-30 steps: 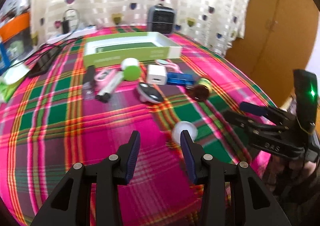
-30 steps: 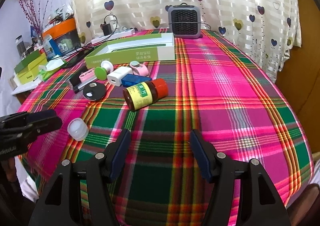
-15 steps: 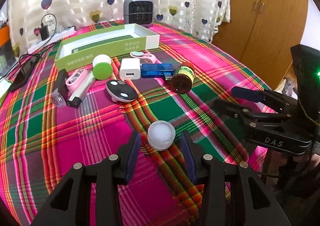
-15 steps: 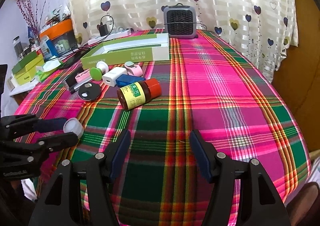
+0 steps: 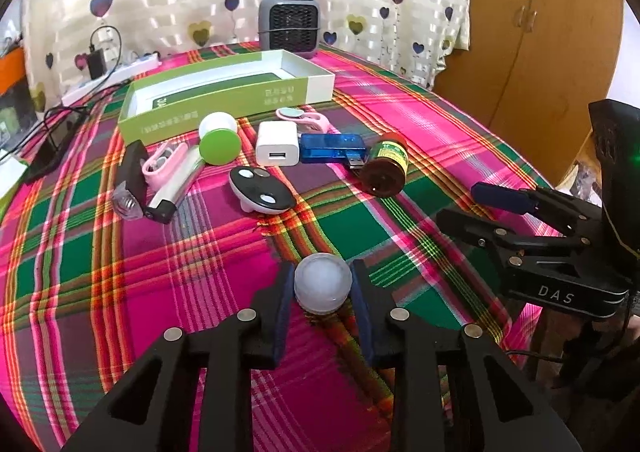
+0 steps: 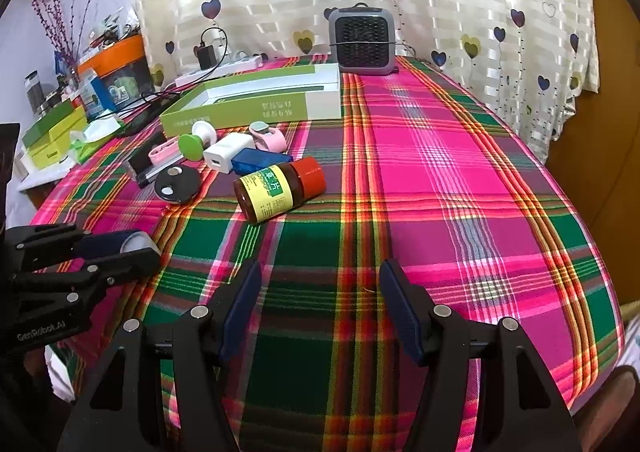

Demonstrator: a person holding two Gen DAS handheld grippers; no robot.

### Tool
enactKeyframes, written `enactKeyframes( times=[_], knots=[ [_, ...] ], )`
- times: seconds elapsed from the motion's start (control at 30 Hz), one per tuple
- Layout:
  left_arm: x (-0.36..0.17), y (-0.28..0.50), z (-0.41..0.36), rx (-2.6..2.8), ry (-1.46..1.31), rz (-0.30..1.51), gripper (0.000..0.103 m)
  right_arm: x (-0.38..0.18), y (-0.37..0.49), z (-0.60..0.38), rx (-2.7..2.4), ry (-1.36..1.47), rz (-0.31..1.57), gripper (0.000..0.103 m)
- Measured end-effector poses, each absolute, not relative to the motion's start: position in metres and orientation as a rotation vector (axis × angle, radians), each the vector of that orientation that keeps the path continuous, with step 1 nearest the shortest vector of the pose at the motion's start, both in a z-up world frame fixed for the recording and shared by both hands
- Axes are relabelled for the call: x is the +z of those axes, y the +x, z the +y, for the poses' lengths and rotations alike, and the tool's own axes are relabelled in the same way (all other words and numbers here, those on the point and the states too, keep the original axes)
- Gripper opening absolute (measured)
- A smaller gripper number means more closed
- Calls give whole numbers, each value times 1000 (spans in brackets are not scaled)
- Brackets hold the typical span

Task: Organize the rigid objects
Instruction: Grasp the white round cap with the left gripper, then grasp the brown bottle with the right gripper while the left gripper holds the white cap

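Step in hand: grasping the white cap, judged the first piece to be gathered toward the green box.
Left gripper: its two blue-padded fingers sit tight against either side of the white cap, which rests on the plaid cloth near the front edge of the table.
Right gripper: jaws wide apart, holding nothing, poised over bare cloth; seen from the left wrist view it waits off to the side, apart from the cap.
Remaining pieces: brown bottle, blue USB stick, white charger, black remote and a green-topped piece lie clustered just in front of the box, well apart from the cap.
Grip advice: the cap looks smooth and round, so it likely wants the pads centred on its widest part, lest it squirt forward.
Lift advice: rise straight before travelling, passing above the cluster.
Placement advice: lower the cap inside the box walls before opening the fingers.
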State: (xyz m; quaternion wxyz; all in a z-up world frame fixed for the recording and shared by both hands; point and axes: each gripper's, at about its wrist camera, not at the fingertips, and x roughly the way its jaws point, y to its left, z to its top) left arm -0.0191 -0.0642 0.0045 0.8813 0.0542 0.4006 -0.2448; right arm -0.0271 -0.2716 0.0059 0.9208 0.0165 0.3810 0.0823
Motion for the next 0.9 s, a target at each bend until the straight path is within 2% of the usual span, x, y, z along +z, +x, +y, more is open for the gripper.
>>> enactKeyframes(
  times=[0.9],
  knots=[
    [3,2,-14,-395,19,826,27,23,18,-241,135,181,785,62]
  ],
)
